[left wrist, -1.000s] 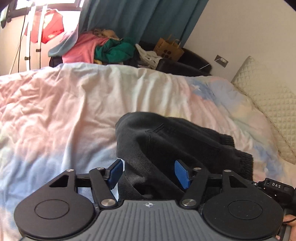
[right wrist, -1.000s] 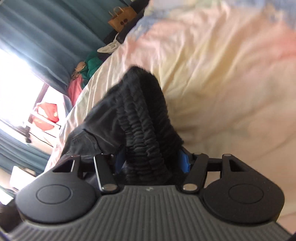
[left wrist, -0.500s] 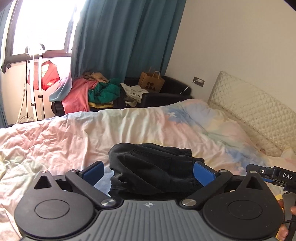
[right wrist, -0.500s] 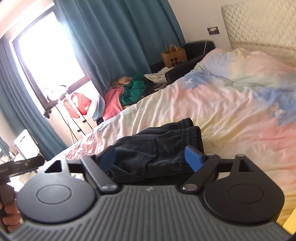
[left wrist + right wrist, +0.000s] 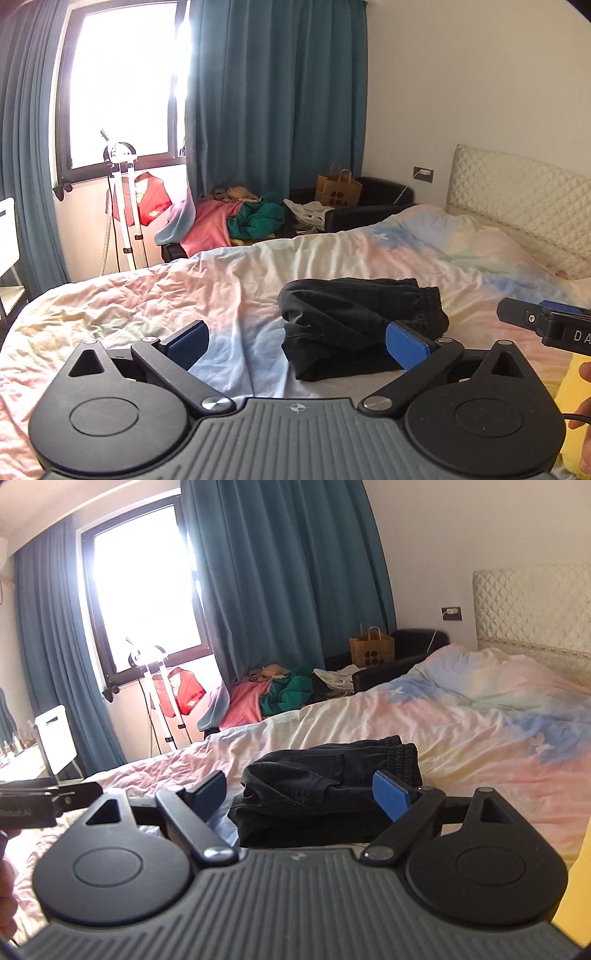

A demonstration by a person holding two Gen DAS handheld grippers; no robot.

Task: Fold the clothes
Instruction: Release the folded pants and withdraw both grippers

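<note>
- Left gripper [image 5: 297, 345]: jaws spread wide, blue pads bare, holding nothing, raised above the bed.
- Right gripper [image 5: 299, 792]: likewise wide apart and empty.
- Black trousers [image 5: 354, 325]: folded into a compact bundle with a ribbed elastic waistband, lying on the bed ahead of both grippers.
- Bed [image 5: 147, 295]: wrinkled pastel cover in pink, blue and yellow; quilted cream headboard [image 5: 517, 195].
- Room: teal curtains [image 5: 273, 110], bright window [image 5: 122, 81], heap of coloured clothes [image 5: 236, 221], brown paper bag [image 5: 338, 190] on a black sofa.
</note>
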